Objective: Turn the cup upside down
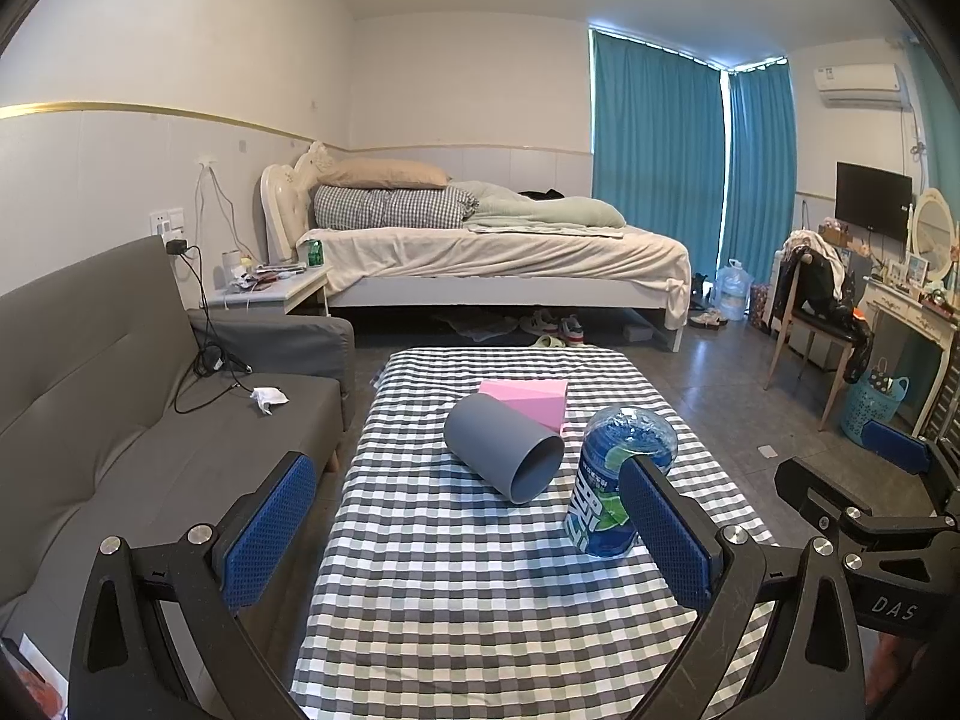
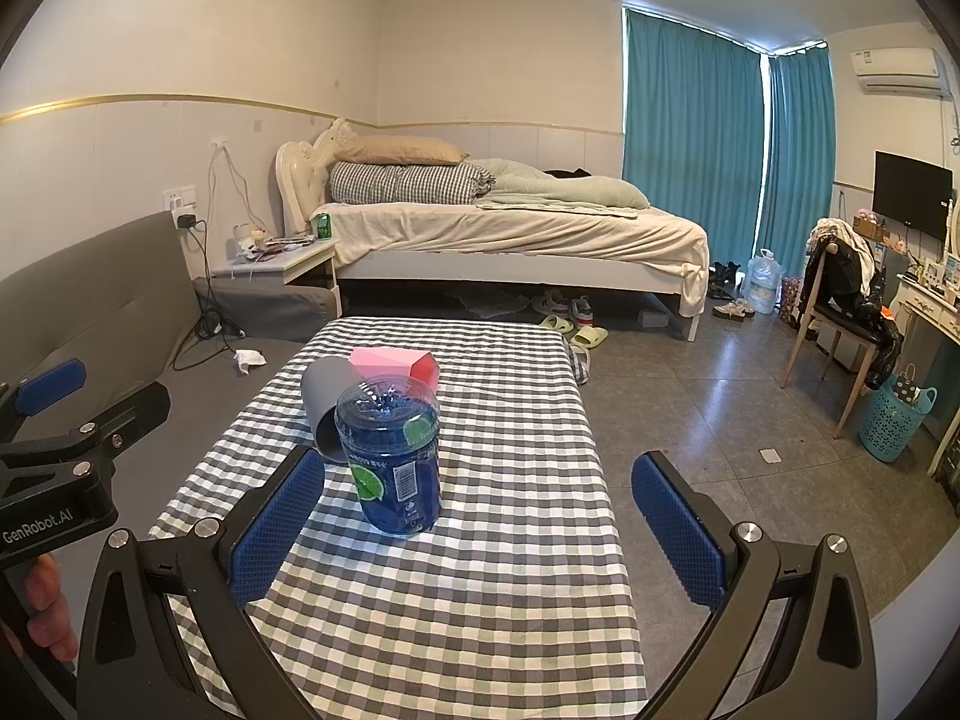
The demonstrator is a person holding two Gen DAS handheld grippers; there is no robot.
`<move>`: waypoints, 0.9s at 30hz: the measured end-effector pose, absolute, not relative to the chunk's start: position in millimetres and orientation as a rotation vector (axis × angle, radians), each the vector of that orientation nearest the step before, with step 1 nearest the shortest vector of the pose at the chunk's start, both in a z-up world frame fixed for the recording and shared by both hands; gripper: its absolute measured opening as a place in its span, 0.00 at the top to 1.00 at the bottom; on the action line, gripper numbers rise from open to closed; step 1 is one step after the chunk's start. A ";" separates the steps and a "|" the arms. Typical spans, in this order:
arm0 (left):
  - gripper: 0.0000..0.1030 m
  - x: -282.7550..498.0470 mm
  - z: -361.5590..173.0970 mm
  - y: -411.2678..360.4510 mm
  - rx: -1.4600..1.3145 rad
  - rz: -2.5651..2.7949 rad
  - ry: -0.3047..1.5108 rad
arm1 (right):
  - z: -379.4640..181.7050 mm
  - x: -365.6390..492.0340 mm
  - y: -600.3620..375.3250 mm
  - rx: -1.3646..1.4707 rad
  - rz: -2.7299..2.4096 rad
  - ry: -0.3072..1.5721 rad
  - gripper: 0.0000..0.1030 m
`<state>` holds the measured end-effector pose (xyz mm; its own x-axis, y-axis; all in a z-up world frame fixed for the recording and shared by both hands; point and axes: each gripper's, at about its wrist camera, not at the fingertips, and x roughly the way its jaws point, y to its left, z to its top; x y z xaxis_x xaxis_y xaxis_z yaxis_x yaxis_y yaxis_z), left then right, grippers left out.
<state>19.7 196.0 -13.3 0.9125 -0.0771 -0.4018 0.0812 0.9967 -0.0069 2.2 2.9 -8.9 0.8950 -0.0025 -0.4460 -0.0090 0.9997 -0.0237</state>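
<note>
A grey cup (image 1: 503, 446) lies on its side on the checked table (image 1: 480, 588), its open mouth facing me and to the right. In the right wrist view the cup (image 2: 321, 399) is partly hidden behind a blue bottle (image 2: 393, 456). My left gripper (image 1: 468, 534) is open and empty, held above the near part of the table, short of the cup. My right gripper (image 2: 480, 534) is open and empty, near the table's right edge, with the bottle just inside its left finger.
The blue bottle (image 1: 618, 480) stands upright right of the cup. A pink box (image 1: 528, 399) sits just behind the cup. A grey sofa (image 1: 120, 420) runs along the table's left side. A bed (image 1: 480, 252) stands beyond, and a chair (image 2: 840, 324) at right.
</note>
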 end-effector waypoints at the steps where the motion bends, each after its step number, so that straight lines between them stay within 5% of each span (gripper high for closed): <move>1: 0.00 19.5 -12.9 195.9 0.011 -0.081 0.413 | -8.6 2.3 2.9 -0.026 0.003 0.463 0.00; 27: 0.00 19.5 -14.8 195.6 0.012 -0.083 0.416 | -11.7 5.4 6.0 -0.026 0.004 0.471 0.00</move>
